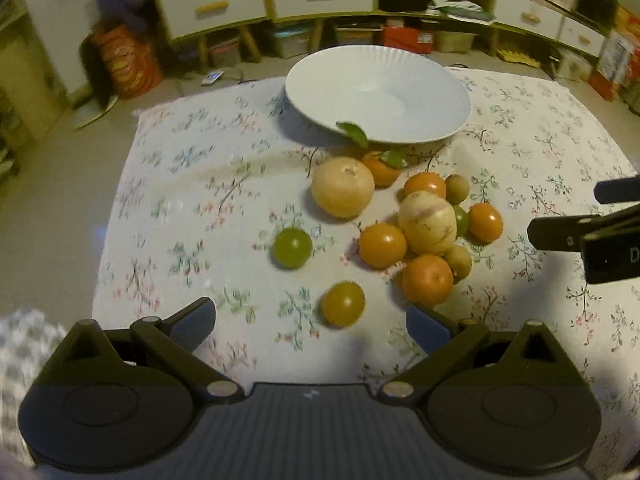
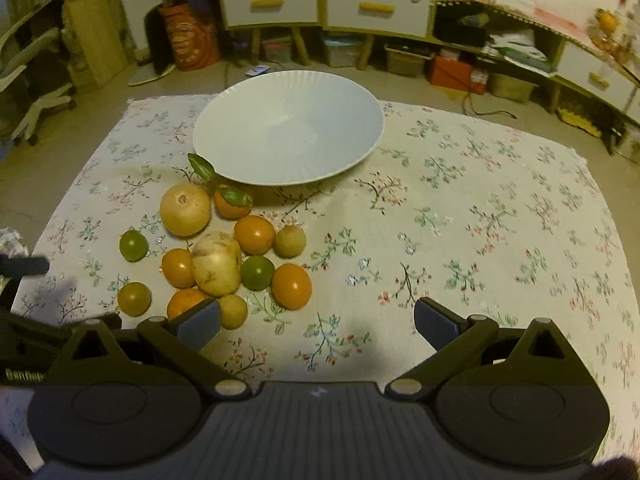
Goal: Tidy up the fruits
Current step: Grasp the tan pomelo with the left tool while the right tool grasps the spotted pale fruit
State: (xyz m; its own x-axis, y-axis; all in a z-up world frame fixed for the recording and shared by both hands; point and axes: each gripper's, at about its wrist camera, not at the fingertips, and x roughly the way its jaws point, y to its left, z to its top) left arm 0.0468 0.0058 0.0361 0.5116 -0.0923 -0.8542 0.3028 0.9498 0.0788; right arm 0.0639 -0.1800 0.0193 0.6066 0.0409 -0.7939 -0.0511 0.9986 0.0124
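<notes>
On the flower-printed cloth [image 2: 460, 200] spread over the floor, a loose heap of round fruit is gathered just in front of a wide, white, ribbed ceramic plate [image 2: 288, 128], which lies bare, so the sorting is judged not yet begun. Within the heap, a large pale-yellow round pear [image 1: 343, 187] is seen nearest the plate, with a leafy orange tangerine [image 1: 382, 168] just beside it on the right, its leaves reaching to the plate's near rim. A blotched yellow pear [image 1: 427, 222] is ringed by small orange fruits and dull green-brown ones, touching several of them. Two pieces are set apart on the left: a green round fruit [image 1: 292, 247] and, nearer the camera, a yellow-green round fruit [image 1: 343, 304]. The left gripper [image 1: 311, 320] is held low over the cloth with its blue-padded fingers spread wide and nothing between them, the yellow-green fruit lying just ahead of the gap; it is judged to be the likeliest first pick, since it stands free of its neighbours. The right gripper [image 2: 318, 326] is likewise held apart and empty, near the right edge of the heap, with a small tan fruit [image 2: 233, 311] close to its left pad. Beyond the cloth, white drawers with yellow handles [image 2: 328, 4] and storage boxes line the far wall.
</notes>
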